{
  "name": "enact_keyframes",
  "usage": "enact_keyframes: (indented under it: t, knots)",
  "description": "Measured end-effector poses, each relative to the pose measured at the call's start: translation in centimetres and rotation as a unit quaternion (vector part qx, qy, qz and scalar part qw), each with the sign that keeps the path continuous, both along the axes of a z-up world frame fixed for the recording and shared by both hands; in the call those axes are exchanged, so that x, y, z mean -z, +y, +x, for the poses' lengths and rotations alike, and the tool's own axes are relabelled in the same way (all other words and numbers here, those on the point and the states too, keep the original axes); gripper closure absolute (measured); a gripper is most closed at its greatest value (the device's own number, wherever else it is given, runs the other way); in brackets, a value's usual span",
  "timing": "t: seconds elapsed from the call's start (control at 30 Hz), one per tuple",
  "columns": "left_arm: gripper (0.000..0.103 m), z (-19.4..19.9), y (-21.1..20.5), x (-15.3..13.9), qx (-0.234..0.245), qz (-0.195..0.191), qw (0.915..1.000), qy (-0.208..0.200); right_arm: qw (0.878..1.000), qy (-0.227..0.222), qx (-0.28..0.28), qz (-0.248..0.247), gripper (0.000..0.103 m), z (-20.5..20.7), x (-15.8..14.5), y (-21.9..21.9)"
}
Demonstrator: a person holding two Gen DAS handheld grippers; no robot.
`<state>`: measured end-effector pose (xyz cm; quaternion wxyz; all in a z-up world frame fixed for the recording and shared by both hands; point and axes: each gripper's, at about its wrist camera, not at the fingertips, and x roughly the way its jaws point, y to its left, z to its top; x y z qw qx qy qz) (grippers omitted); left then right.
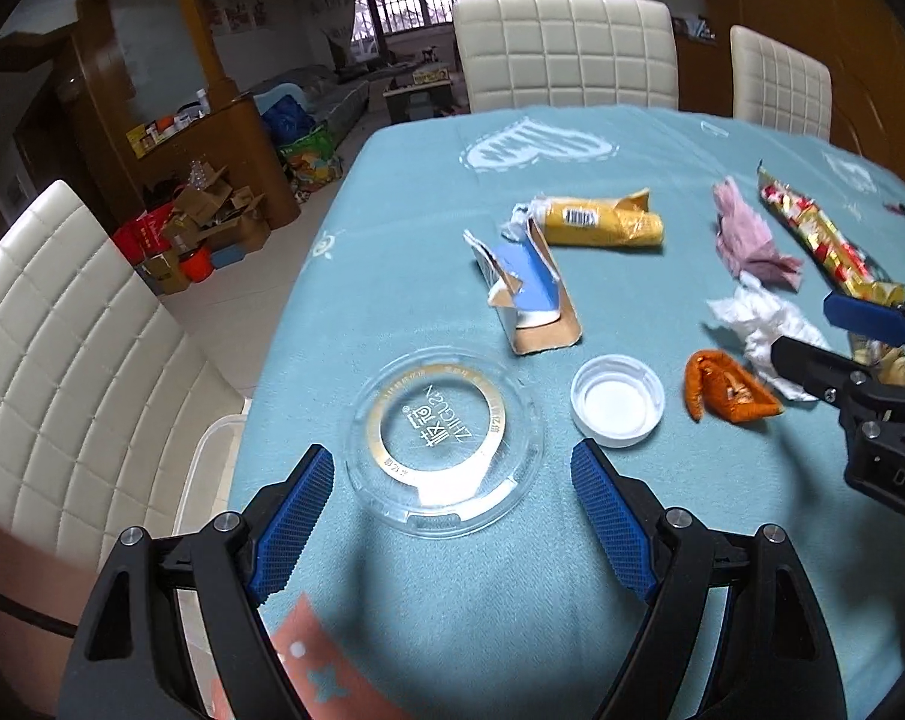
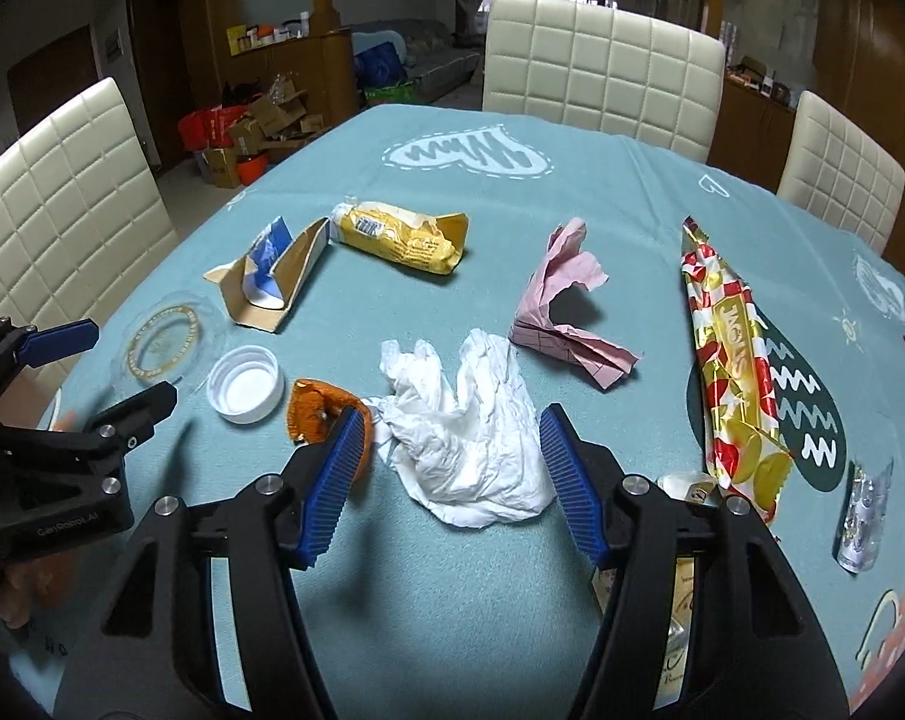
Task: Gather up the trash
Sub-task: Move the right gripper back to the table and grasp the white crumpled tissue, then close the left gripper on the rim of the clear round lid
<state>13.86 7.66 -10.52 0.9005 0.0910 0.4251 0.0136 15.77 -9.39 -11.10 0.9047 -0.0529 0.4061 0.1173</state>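
Observation:
Trash lies on a blue tablecloth [image 1: 428, 192]. My left gripper [image 1: 452, 516] is open, its jaws on either side of a clear plastic lid [image 1: 443, 441]. My right gripper [image 2: 446, 471] is open around a crumpled white tissue [image 2: 470, 450]. Near it lie an orange peel [image 2: 317, 414], a white cap [image 2: 245, 384], a torn blue-and-brown carton [image 2: 272, 276], a yellow wrapper [image 2: 401, 234], crumpled pink paper [image 2: 563, 306] and a red-gold wrapper [image 2: 734, 360]. The right gripper also shows in the left wrist view [image 1: 812, 336], and the left gripper in the right wrist view [image 2: 116, 360].
White padded chairs [image 2: 602, 60] stand around the table. A clear plastic bin [image 1: 206, 480] sits below the table's left edge. A small clear wrapper [image 2: 863, 516] and labelled packaging [image 2: 692, 486] lie at the right. Boxes [image 1: 212, 222] clutter the floor beyond.

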Motion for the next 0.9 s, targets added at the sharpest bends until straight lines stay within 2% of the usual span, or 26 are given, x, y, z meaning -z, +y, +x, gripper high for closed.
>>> enact_keyframes:
  t: [0.13, 0.23, 0.3, 0.37, 0.4, 0.47, 0.57, 0.9]
  knots:
    - [0.023, 1.0, 0.4, 0.9, -0.010, 0.004, 0.9998, 0.014, 1.000, 0.002, 0.006, -0.009, 0.040, 0.5, 0.4, -0.1]
    - [0.017, 1.8, 0.9, 1.2, -0.013, -0.008, 0.9997, 0.020, 1.000, 0.012, 0.007, -0.009, 0.041, 0.8, 0.9, -0.3]
    - [0.017, 2.3, 1.0, 1.3, -0.014, -0.015, 0.9996, 0.020, 1.000, 0.020, 0.006, -0.003, 0.048, 1.0, 1.2, -0.4]
    - [0.017, 2.7, 1.3, 1.4, -0.016, -0.028, 0.9992, 0.023, 0.999, 0.033, 0.005, 0.005, 0.066, 1.4, 1.6, -0.5]
    - [0.017, 2.7, 1.5, 1.5, -0.017, -0.034, 0.9990, 0.023, 0.999, 0.040, 0.004, 0.012, 0.067, 1.5, 1.8, -0.5]
    - [0.017, 2.8, 1.6, 1.6, -0.017, -0.044, 0.9986, 0.023, 0.999, 0.034, 0.004, 0.015, 0.075, 1.5, 1.8, -0.6]
    - [0.018, 2.7, 1.8, 1.6, -0.019, -0.053, 0.9982, 0.022, 1.000, 0.022, 0.004, 0.010, 0.077, 1.3, 1.4, -0.4]
    - [0.019, 0.7, 1.7, -1.4, -0.017, -0.032, 0.9988, -0.034, 1.000, -0.007, -0.004, 0.010, 0.077, 0.3, -1.1, 0.8]
